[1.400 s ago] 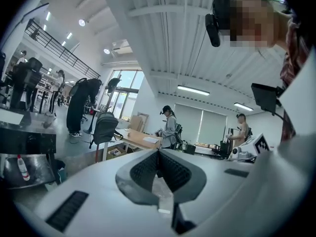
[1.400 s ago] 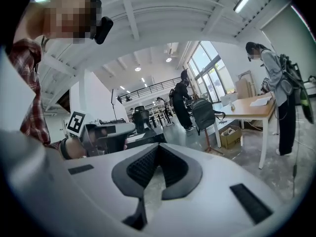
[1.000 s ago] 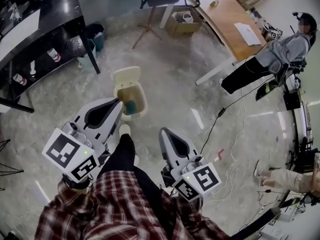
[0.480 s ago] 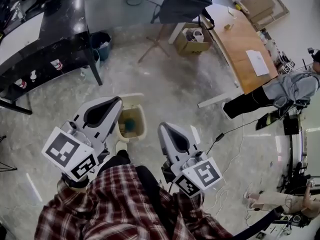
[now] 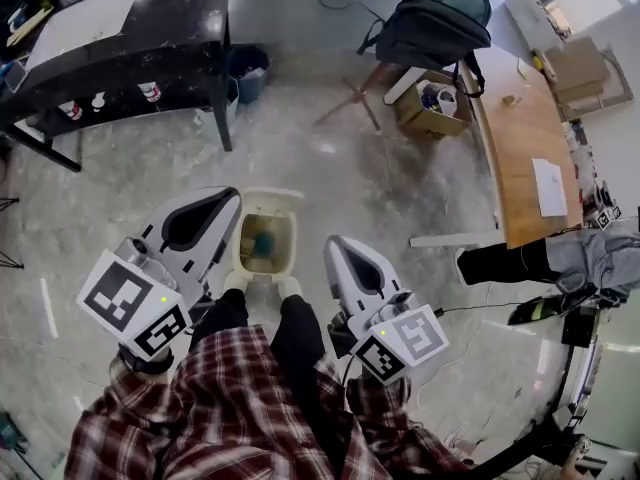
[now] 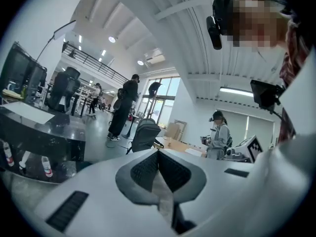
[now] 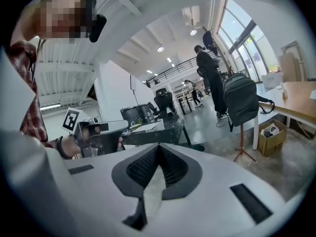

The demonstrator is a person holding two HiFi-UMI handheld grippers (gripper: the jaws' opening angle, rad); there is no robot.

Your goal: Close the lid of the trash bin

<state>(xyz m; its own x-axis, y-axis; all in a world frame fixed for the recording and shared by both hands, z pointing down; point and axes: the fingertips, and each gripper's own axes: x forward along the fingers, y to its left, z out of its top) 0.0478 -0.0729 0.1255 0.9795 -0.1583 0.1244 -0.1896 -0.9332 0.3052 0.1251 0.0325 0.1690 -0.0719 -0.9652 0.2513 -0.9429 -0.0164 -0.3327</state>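
The cream trash bin (image 5: 284, 251) stands on the floor just ahead of my feet, seen in the head view only. Its lid (image 5: 276, 195) is tipped up at the far side, and the open mouth shows something teal inside. My left gripper (image 5: 231, 196) hangs just left of the bin, its tip near the lid's left edge, touching nothing. My right gripper (image 5: 334, 242) is a little to the right of the bin. In the gripper views both the left gripper (image 6: 158, 153) and the right gripper (image 7: 158, 147) have their jaws shut and hold nothing. Both look out across the room, above the bin.
A black table (image 5: 150, 13) with a blue bucket (image 5: 246, 68) under it stands at the back left. A backpack on a stand (image 5: 436, 23), a cardboard box (image 5: 430, 108) and a wooden table (image 5: 525, 158) are at the back right. Another person's legs (image 5: 515, 263) reach in from the right.
I have walked up to the bin; it went from well ahead to right at my feet, between the two grippers. Both grippers stay shut and empty.
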